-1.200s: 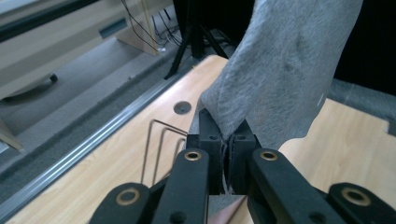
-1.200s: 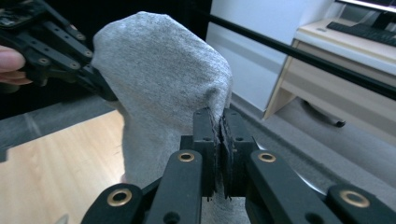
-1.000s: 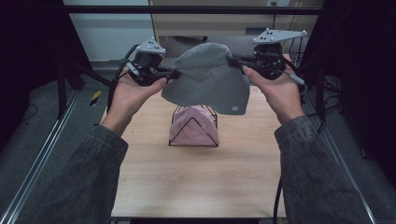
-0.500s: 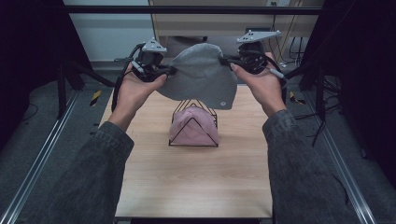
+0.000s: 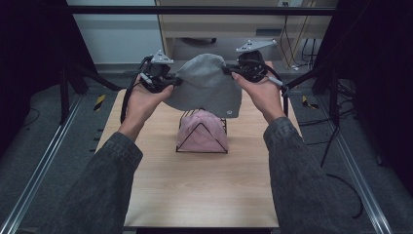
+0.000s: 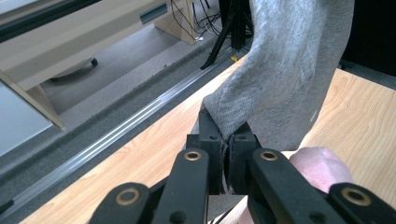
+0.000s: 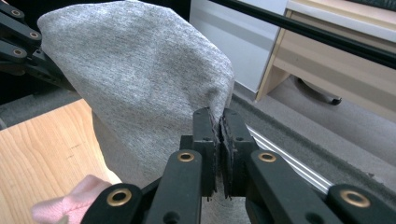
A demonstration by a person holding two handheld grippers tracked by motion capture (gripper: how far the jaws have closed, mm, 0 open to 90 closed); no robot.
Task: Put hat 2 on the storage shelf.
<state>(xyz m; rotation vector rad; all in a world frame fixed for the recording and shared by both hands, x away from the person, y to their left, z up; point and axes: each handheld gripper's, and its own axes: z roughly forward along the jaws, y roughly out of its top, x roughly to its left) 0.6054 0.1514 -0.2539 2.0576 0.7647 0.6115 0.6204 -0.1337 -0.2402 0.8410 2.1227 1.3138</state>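
A grey knit beanie [image 5: 207, 85] hangs in the air between both grippers, above and just behind a black wire stand [image 5: 182, 145]. A pink beanie [image 5: 202, 131] sits on that stand at the middle of the wooden table [image 5: 195, 190]. My left gripper [image 5: 173, 84] is shut on the grey beanie's left edge [image 6: 233, 116]. My right gripper [image 5: 228, 71] is shut on its right edge [image 7: 219, 102]. In the right gripper view the left gripper [image 7: 70, 84] shows at the far side of the grey beanie [image 7: 135, 70]. A bit of the pink beanie [image 6: 320, 165] shows beneath.
A metal rail [image 5: 44, 161] runs along the table's left side and another rail [image 5: 353, 170] along the right. A pale cabinet [image 5: 229, 29] stands behind the table. Cables [image 5: 292, 44] hang at the back right. Dark frame posts stand at both sides.
Both grippers have come down and toward each other with the grey beanie, which now hangs lower, close over the pink beanie on the stand.
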